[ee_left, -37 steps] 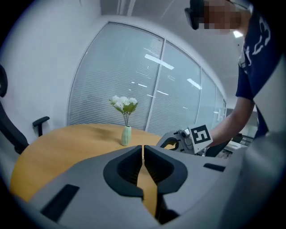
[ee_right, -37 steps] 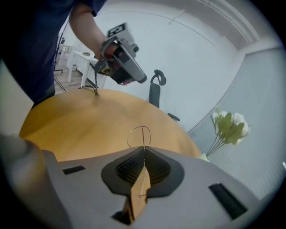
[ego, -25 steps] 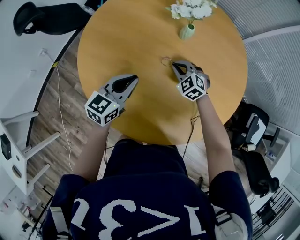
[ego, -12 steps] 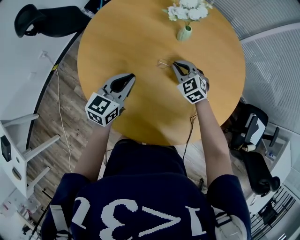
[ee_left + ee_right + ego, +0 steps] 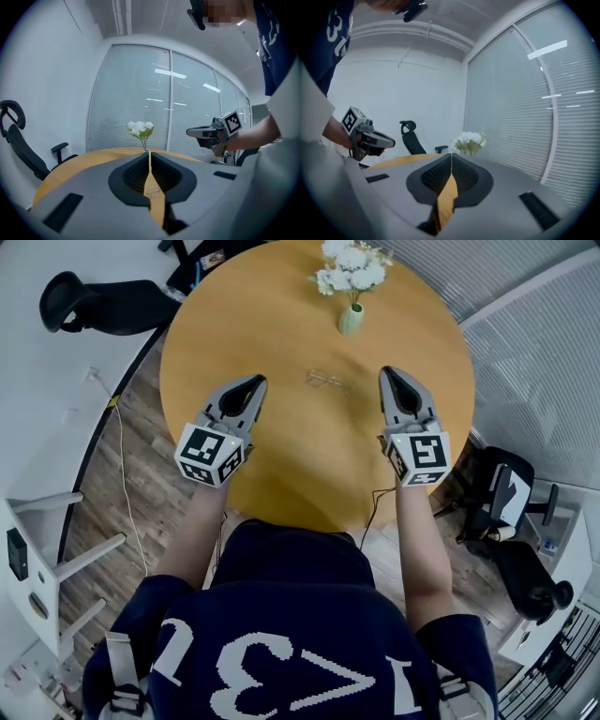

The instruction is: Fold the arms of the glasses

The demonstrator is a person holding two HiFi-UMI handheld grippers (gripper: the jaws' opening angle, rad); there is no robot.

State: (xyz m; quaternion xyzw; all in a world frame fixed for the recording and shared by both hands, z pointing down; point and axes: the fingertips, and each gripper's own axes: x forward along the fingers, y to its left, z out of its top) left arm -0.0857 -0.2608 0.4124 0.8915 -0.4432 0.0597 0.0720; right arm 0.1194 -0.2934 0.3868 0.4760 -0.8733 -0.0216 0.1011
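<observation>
I'm holding both tools closed & empty over the surface (image 5: 281, 324): left tool (image 5: 255, 382), right tool (image 5: 388, 374). Glasses (image 5: 328, 381) are lying on it btwn them, near the vase (image 5: 351, 319); arms prob. folded, but too small to tell. Risk: going in w/ shut jaws, I'm risking shoving the thin frame toward the vase or bending an arm.

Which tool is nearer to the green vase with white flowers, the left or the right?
Right. In the head view the right tool is just below and right of the vase; the left tool is farther away, below and well to its left.
</observation>
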